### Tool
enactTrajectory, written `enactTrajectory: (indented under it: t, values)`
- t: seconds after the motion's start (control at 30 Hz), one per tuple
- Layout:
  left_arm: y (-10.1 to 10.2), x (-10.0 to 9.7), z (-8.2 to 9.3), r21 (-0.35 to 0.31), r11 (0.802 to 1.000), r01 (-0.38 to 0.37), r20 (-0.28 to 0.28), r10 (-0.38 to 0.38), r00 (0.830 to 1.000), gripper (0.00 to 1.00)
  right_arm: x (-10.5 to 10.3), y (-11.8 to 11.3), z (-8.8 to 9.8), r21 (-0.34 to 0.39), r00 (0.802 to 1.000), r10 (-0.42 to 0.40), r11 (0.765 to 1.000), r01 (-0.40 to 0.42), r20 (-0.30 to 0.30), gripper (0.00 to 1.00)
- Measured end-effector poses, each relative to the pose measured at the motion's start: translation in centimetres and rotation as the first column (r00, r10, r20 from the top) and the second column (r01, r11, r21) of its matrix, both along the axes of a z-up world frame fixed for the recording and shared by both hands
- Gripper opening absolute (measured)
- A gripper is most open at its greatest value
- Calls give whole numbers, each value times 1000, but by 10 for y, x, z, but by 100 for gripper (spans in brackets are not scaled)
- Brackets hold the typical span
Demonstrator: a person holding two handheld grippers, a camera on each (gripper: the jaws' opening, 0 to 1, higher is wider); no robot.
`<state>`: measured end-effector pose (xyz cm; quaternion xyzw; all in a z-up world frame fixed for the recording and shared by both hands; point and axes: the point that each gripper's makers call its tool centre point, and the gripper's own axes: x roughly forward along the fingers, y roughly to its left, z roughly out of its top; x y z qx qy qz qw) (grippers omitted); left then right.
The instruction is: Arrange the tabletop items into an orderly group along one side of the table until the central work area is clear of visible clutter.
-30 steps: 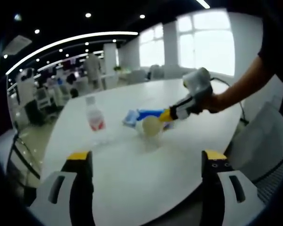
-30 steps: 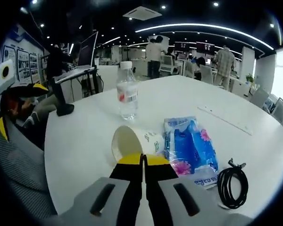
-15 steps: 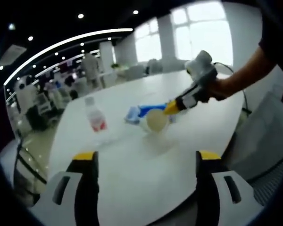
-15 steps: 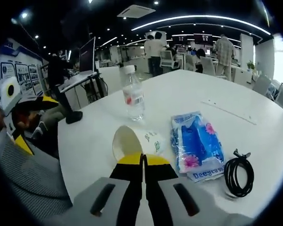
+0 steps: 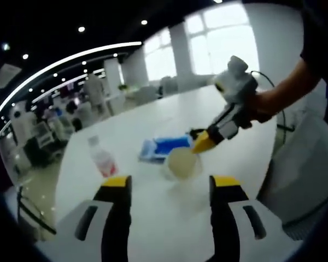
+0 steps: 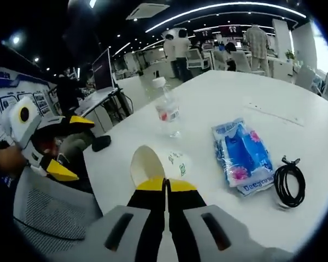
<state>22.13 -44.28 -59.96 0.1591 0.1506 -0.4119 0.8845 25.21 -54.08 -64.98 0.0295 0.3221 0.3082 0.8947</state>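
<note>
A white paper cup with green print is pinched at its rim by my right gripper, which is shut on it and holds it tilted above the white table. In the left gripper view the same cup hangs from the right gripper, held by a person's hand. My left gripper stands open just short of the cup with nothing between its fingers; it appears at the left as the left gripper. A water bottle stands upright. A blue packet lies flat.
A coiled black cable lies beside the packet. A thin white strip rests farther back on the table. A grey mesh chair stands at the table's near edge. People, desks and monitors fill the room behind.
The right gripper has risen with the cup, away from the tabletop. My left gripper has come closer to the cup, and its jaws stand narrower than before.
</note>
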Motion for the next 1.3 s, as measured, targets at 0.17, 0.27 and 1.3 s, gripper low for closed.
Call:
enactTrajectory:
  t: [0.17, 0.27, 1.3]
  values:
    - [-8, 4, -2, -2, 1000, 24, -7, -24, 1000, 47, -7, 5, 4, 20, 1000, 4, 1000, -4, -31, 0]
    - [-14, 7, -2, -7, 999, 31, -1, -31, 1000, 44, -13, 11, 10, 44, 998, 11, 999, -8, -64, 0]
    - [-31, 20, -10, 52, 997, 63, -1, -64, 998, 1, -34, 26, 32, 129, 993, 40, 991, -26, -110, 0]
